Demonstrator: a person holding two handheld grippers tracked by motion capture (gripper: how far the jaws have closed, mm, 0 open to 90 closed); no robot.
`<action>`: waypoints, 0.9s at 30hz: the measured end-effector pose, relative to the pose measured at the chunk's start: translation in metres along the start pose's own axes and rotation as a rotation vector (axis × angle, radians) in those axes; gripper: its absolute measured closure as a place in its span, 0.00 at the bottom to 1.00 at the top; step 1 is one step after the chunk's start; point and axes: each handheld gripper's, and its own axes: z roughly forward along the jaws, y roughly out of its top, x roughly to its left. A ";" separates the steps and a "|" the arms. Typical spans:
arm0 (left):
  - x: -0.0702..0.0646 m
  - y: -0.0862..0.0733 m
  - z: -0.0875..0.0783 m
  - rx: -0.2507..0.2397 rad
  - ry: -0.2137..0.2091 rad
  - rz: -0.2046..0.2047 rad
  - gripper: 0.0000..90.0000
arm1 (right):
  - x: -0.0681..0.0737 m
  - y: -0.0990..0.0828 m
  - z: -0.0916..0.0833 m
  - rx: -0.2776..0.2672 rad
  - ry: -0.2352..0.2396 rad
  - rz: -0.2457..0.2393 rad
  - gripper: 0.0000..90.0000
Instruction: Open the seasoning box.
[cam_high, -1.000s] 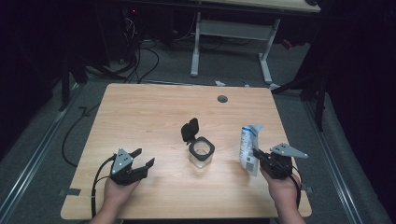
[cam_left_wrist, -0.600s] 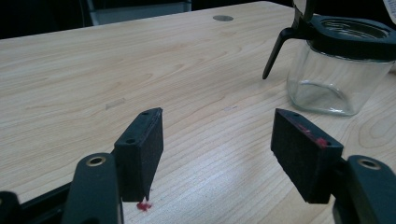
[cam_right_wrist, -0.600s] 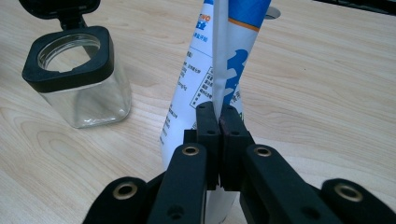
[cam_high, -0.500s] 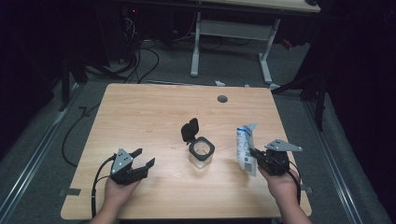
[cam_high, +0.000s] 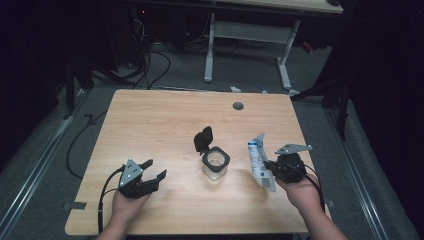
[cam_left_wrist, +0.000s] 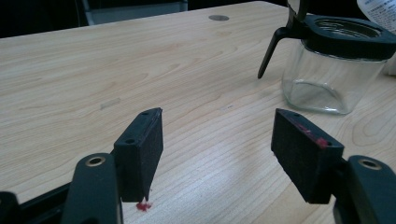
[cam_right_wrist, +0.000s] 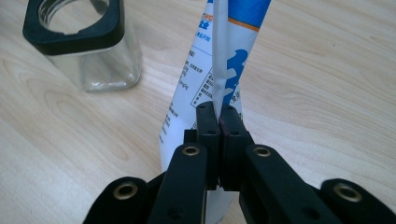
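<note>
Black pads of the right tool (cam_right_wrist: 218, 122) are pinched tight on the side seam of one white-and-blue pouch (cam_right_wrist: 223, 60), holding it on edge just above the bench (cam_high: 165, 120). The pouch's long axis runs nearly upright, leaning slightly, with its pointed top corner up and away from the person and its lower end down by the hand. In the high view, it stands at the right, just beside a single clear glass jar (cam_high: 215, 165) with a black rim, whose one hinged black lid (cam_high: 203, 138) is flipped up. At the left, well apart, the left tool (cam_left_wrist: 217, 140) hovers with its jaws spread wide and nothing between them.
</note>
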 end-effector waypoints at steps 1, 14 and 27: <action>0.000 0.000 0.000 0.000 0.000 0.000 0.38 | 0.000 0.000 0.000 0.000 0.000 0.000 1.00; -0.001 0.000 0.000 -0.001 -0.012 0.005 0.38 | 0.000 0.016 -0.004 0.146 0.039 -0.022 1.00; -0.003 0.000 0.002 0.007 -0.025 0.014 0.38 | 0.003 0.021 -0.003 0.271 0.032 -0.052 1.00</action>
